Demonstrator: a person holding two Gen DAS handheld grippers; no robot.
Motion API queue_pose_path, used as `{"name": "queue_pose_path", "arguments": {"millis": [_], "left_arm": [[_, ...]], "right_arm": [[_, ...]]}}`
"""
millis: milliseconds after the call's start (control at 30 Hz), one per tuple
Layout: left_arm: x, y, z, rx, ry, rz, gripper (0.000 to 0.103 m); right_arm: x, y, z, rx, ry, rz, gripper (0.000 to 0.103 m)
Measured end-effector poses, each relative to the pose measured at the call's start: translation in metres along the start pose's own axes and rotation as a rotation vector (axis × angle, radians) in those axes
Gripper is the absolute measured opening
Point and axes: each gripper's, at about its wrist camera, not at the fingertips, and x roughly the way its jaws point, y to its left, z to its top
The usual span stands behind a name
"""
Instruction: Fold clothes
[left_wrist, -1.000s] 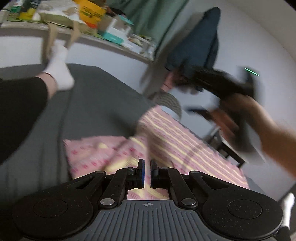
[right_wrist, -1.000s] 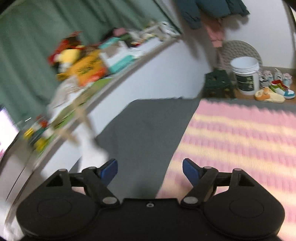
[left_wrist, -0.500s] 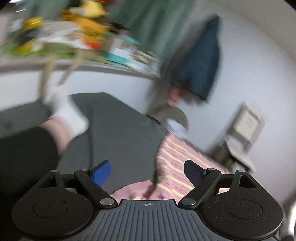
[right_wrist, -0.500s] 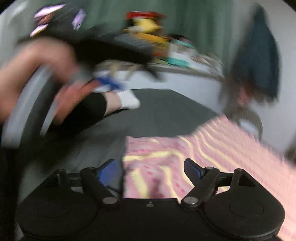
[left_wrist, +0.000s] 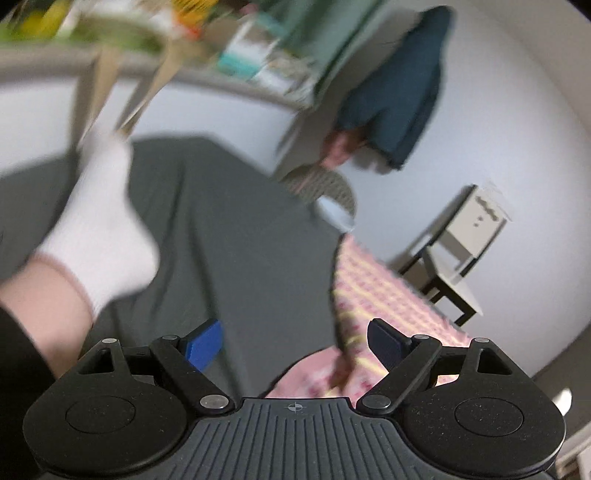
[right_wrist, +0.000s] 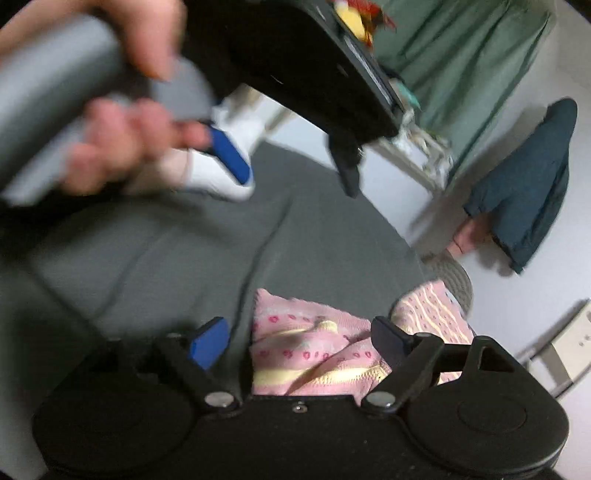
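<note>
A pink garment with yellow stripes (right_wrist: 314, 347) lies bunched on the grey bed sheet (right_wrist: 207, 251). In the right wrist view it sits just ahead of my right gripper (right_wrist: 299, 336), which is open with nothing between its fingers. In the left wrist view the same garment (left_wrist: 373, 295) stretches off to the right. My left gripper (left_wrist: 295, 339) is open and empty above the sheet (left_wrist: 229, 236). The right wrist view also shows the left gripper's body (right_wrist: 295, 62), held by a hand (right_wrist: 122, 140), high at the upper left.
A person's leg with a white sock (left_wrist: 99, 221) rests on the bed at the left. A cluttered shelf (left_wrist: 147, 48) runs along the wall behind. A dark blue coat (left_wrist: 399, 96) hangs on the wall, and a small table (left_wrist: 454, 254) stands at the right.
My left gripper opened, let go of the pink garment and rose away from it. My right gripper swung round from the bed's far side to face the bunched garment.
</note>
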Motion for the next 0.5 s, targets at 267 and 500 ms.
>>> {"name": "queue_pose_path", "arguments": {"millis": [267, 500], "left_arm": [[0.011, 0.031, -0.015, -0.075, 0.031, -0.045, 0.086], [0.011, 0.036, -0.02, -0.126, 0.023, -0.091, 0.086]], "right_arm": [[0.03, 0.024, 0.001, -0.296, 0.082, 0.006, 0.051], [0.06, 0.042, 0.006, -0.366, 0.09, -0.001, 0.019]]}}
